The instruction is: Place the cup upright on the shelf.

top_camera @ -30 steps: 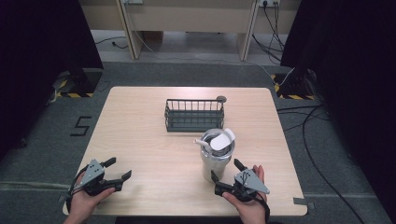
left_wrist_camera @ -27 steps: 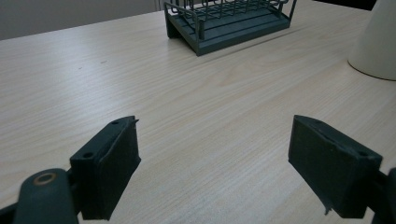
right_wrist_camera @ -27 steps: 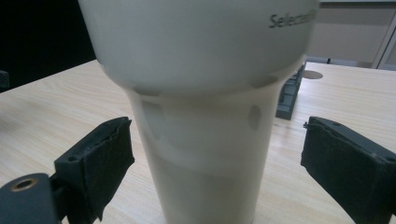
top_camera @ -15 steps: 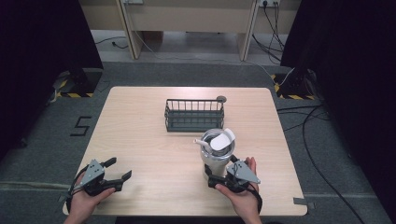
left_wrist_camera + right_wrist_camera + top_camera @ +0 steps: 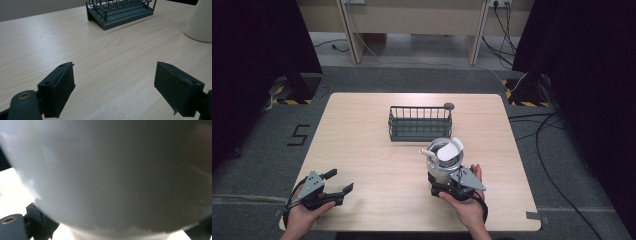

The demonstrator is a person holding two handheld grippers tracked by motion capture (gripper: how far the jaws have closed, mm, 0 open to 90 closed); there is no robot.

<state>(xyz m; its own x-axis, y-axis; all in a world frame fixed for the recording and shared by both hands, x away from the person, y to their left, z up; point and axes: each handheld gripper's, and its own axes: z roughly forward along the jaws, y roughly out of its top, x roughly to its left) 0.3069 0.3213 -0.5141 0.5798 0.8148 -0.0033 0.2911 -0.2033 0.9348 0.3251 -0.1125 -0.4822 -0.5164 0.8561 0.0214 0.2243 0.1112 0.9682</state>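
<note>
A white jug-like pot (image 5: 443, 161) with a raised lid and a pale handle sticking out stands right of the table's middle. My right gripper (image 5: 439, 188) is pressed up to its base from the near side. In the right gripper view the pot (image 5: 107, 170) looms blurred, and the right gripper (image 5: 117, 231) is open, its jaws straddling the narrow base with a strip of table showing beside the left jaw. My left gripper (image 5: 340, 180) rests open near the front left corner. In the left gripper view the left gripper (image 5: 115, 85) has bare wood between its jaws.
A dark wire basket (image 5: 419, 122) stands at the middle of the wooden table (image 5: 362, 130), just behind the pot; it also appears ahead as the basket (image 5: 120, 10). A small dark round disc (image 5: 449, 105) lies behind it. Cables run over the floor at right.
My right gripper has slid forward and left until its jaws sit at the pot's base. The left gripper has stayed where it was.
</note>
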